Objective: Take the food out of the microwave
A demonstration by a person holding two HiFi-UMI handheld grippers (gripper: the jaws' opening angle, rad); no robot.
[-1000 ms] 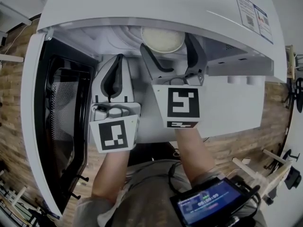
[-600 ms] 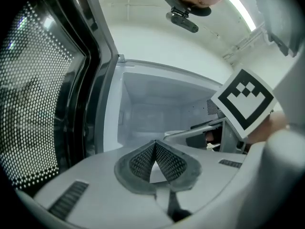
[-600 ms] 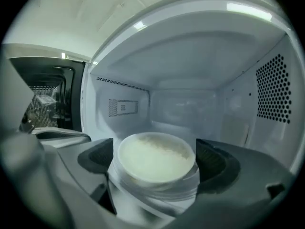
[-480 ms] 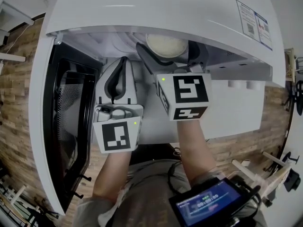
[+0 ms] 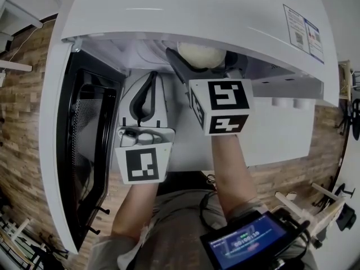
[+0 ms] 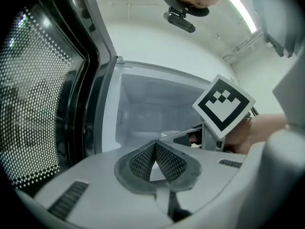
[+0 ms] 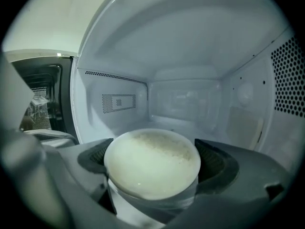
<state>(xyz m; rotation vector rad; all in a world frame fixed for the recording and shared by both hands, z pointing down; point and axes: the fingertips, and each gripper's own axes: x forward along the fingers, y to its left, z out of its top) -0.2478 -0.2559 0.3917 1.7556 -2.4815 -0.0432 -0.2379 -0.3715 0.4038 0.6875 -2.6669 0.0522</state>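
I have the microwave point(image 5: 169, 16) in front of me with its door point(image 5: 84, 151) swung wide open to the left. The cavity point(image 7: 186, 99) is white and lit. The food is a round bowl point(image 7: 151, 162) with a pale, grainy top. It sits inside the cavity, near the front and slightly right of the middle. In the head view only part of the bowl point(image 5: 201, 54) shows below the microwave's top edge.

My right gripper point(image 5: 203, 66) reaches into the cavity and tilts a little downward. Its jaws are spread as wide as they go, one on each side of the bowl. The dark pads point(image 7: 217, 162) lie just beside the rim. I see no squeeze on it, so the bowl is bracketed, not gripped.

My left gripper point(image 6: 155, 149) is level at the cavity's mouth, left of the right one and nearer the door. Its jaws are closed tip to tip with nothing between them. In its view the door's dotted window is at the left, and the right gripper's marker cube point(image 6: 224, 104) is at the right.

A lit screen point(image 5: 247, 243) hangs at my waist, near and to the right.
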